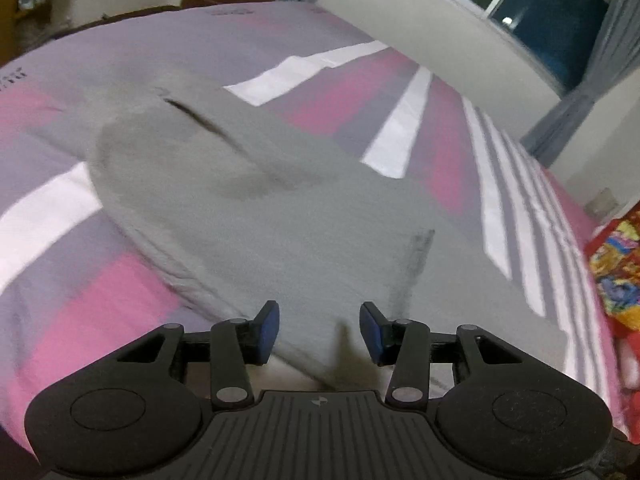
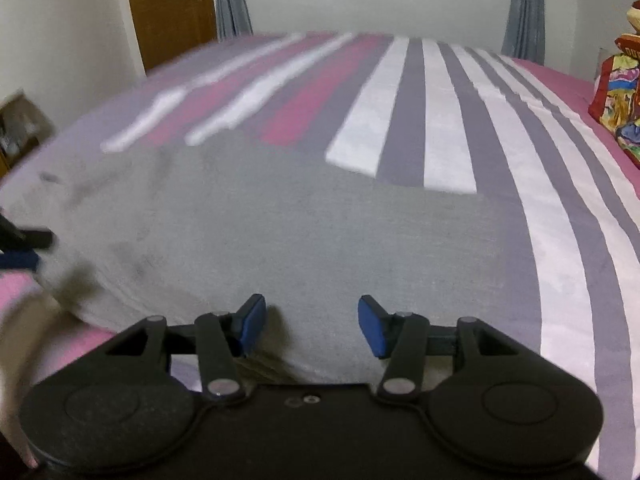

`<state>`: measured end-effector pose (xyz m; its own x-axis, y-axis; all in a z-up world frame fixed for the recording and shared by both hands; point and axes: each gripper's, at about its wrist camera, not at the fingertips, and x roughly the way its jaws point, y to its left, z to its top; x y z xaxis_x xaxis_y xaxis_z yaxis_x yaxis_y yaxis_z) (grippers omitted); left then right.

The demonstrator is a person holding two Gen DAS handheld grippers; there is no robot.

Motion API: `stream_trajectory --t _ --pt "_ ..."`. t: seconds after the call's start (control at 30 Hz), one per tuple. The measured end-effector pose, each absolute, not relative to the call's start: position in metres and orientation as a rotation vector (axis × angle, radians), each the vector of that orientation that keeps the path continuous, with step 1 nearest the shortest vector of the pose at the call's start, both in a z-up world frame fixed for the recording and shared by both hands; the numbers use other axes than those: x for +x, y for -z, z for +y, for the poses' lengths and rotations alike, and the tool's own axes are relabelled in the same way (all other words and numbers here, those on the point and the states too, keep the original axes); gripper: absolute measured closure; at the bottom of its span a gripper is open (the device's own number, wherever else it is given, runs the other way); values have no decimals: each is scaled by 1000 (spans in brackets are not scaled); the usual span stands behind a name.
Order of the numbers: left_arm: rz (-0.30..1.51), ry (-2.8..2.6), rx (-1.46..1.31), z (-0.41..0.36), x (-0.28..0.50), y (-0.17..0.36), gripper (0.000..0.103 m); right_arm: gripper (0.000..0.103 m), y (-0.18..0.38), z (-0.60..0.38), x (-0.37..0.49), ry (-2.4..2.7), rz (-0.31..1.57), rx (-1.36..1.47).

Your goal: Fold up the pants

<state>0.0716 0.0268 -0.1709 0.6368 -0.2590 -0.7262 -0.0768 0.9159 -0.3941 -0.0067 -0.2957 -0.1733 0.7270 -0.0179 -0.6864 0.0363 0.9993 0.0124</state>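
Grey pants [image 1: 280,200] lie flat on a striped bed sheet [image 1: 60,280], a pocket slit showing at their far end. My left gripper [image 1: 319,320] hovers over their near edge, open, with cloth below the blue pads but not pinched. In the right wrist view the same pants [image 2: 280,220] spread across the bed. My right gripper [image 2: 311,316] is open above their near hem, nothing pressed between its pads. The left gripper [image 2: 38,248] shows blurred at that view's left edge, beside the pants.
The sheet [image 2: 440,120] has pink, white and grey stripes. A colourful red bag or cushion [image 1: 616,264] [image 2: 620,100] sits at the bed's right side. Behind the bed are a wall, a dark window [image 1: 552,12] with grey curtains and a wooden door [image 2: 172,8].
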Motion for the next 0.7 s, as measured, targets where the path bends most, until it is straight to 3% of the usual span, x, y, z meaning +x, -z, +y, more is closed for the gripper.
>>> stream_trajectory --t 0.23,0.33,0.7 --pt "814 48 -501 69 68 169 57 50 163 -292 -12 25 721 48" --pt "833 13 -559 96 74 175 44 50 158 -282 -6 1 722 51" --pt "876 5 -862 154 84 227 42 47 173 -263 13 -4 770 96"
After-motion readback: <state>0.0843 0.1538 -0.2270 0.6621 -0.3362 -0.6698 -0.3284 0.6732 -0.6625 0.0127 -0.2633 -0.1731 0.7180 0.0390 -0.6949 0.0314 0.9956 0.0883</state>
